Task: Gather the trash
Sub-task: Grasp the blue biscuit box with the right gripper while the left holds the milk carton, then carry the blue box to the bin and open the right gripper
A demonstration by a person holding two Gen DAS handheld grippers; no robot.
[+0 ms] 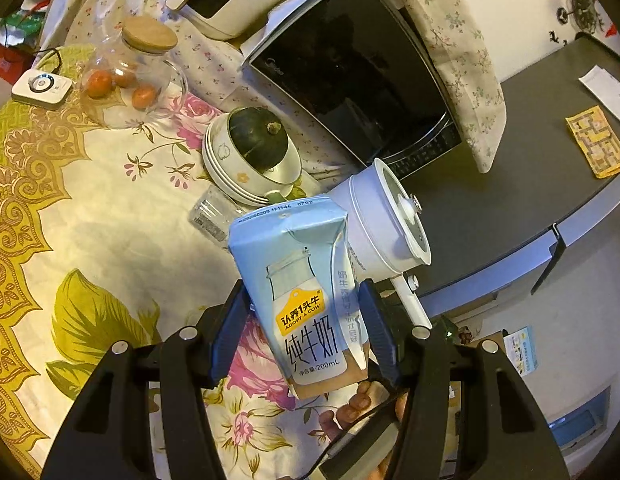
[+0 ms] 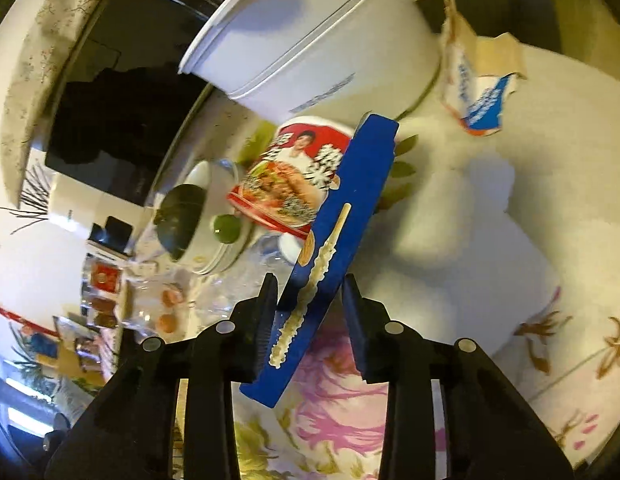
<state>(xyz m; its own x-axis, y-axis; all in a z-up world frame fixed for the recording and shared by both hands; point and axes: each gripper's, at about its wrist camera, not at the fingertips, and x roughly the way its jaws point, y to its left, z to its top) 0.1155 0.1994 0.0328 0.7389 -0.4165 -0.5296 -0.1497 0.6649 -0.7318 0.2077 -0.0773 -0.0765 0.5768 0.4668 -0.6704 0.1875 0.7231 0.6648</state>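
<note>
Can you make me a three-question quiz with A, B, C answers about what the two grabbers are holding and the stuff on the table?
1. Where is the dark green squash?
A. In the stack of bowls
B. Inside the glass jar
C. On the black appliance

2. What colour is the flat snack box between the right gripper fingers?
A. Red
B. Blue
C. Green

3. What is the left gripper doing?
A. Hanging open with nothing in it
B. Pushing the white pot
C. Holding the milk carton up off the tablecloth

Answers
1: A, the squash sits in the top bowl, beside the glass jar of orange fruit.
2: B, its printed face and edges are blue.
3: C, both pads press the carton's sides and the tablecloth shows beneath it.
</note>
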